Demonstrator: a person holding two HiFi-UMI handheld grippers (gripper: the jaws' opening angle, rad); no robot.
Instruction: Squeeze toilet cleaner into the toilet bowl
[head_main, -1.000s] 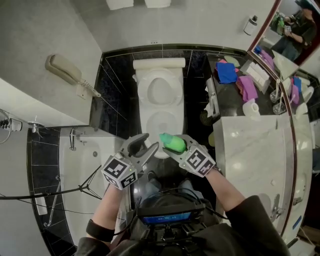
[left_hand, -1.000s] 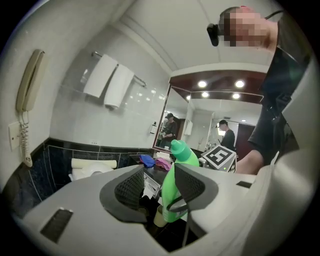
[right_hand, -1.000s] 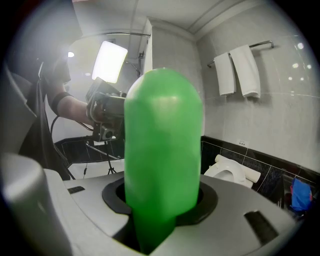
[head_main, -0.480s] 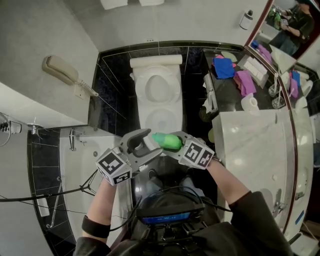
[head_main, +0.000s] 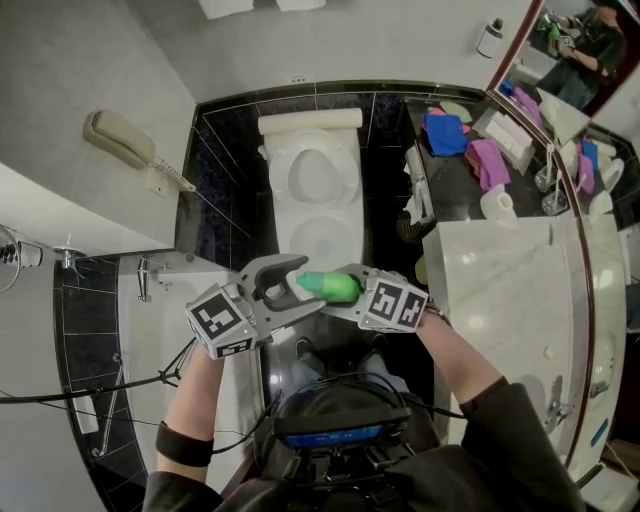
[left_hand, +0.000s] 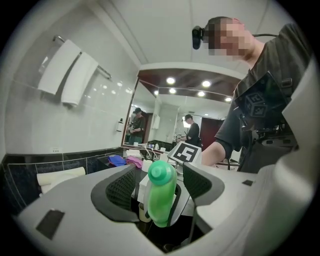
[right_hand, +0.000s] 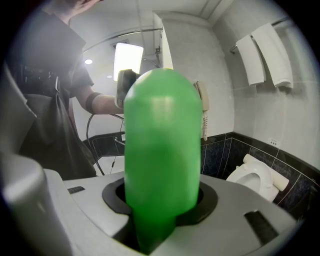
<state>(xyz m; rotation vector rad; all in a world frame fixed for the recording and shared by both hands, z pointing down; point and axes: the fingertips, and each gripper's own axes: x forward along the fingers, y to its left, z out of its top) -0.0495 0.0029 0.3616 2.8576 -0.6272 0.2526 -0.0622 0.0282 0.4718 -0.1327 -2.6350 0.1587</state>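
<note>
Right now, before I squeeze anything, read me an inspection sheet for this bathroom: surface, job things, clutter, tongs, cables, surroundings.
Surface: pale marble vanity top at the right.
Job's things: green bottle held about level, cap toward the left tongs; white toilet beyond it.
Clutter: blue cloth, purple cloth and toilet roll on the dark counter.
Tongs: right tongs shut on the green bottle's body; left tongs open, just widened, the cap end between them untouched.
Cables: black cables across the bathtub; coiled cord under the wall phone.
Surroundings: mirror; towels on a wall rail.
</note>
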